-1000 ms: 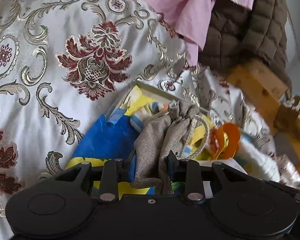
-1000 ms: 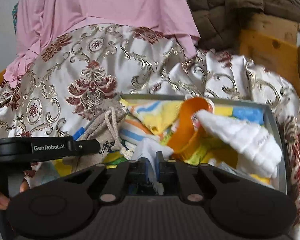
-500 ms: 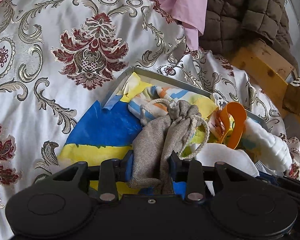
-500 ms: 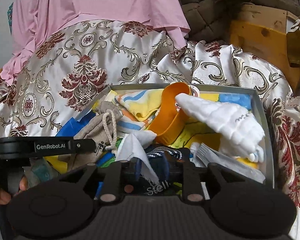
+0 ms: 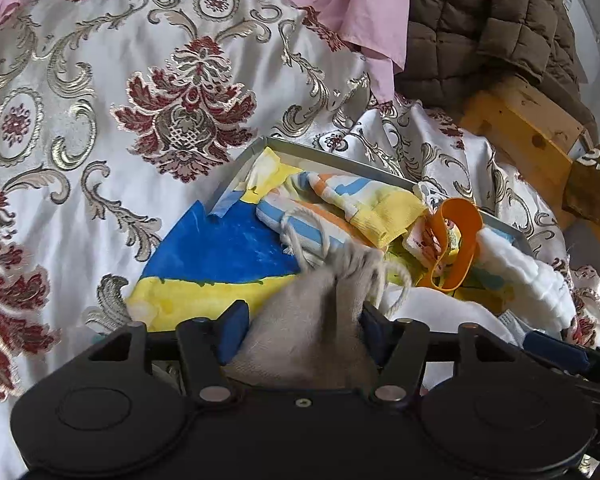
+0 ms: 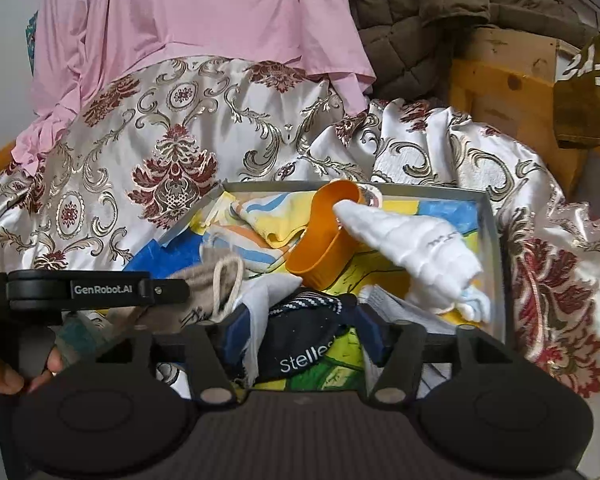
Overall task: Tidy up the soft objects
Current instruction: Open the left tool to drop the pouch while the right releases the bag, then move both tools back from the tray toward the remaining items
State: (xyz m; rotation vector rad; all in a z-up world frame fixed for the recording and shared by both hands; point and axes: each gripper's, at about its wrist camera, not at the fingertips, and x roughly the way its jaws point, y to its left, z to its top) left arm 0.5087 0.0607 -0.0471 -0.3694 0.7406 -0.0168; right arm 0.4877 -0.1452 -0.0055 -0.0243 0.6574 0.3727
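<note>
- The left claw (image 5: pixel 304 328) is spread fairly wide, with a beige drawstring pouch (image 5: pixel 312 320) bulging between its blue pads; whether the pads press the cloth cannot be told.
- In the left wrist view the pouch sits at 6 o'clock, its corded neck pointing up toward a striped yellow, blue and orange cloth (image 5: pixel 340 208).
- A grey metal tray (image 6: pixel 490 240) lies on a cream damask bedspread (image 6: pixel 148 152) with red and gold flowers.
- In the right wrist view the tray fills the centre; it is lined with a blue and yellow painted sheet (image 5: pixel 220 256).
- The right claw (image 6: pixel 300 332) stands about half open over a dark navy garment (image 6: pixel 300 340) with white lettering; a white cloth (image 6: pixel 260 300) drapes across its left pad.
- An orange plastic cup (image 6: pixel 324 240) lies tipped near the tray's middle.
- A folded white towel (image 6: pixel 416 248) rests just at 3 o'clock of the cup, touching it.
- A pink garment (image 6: pixel 200 20) hangs at 12 o'clock, a brown quilted jacket (image 6: pixel 420 8) at 1 o'clock.
</note>
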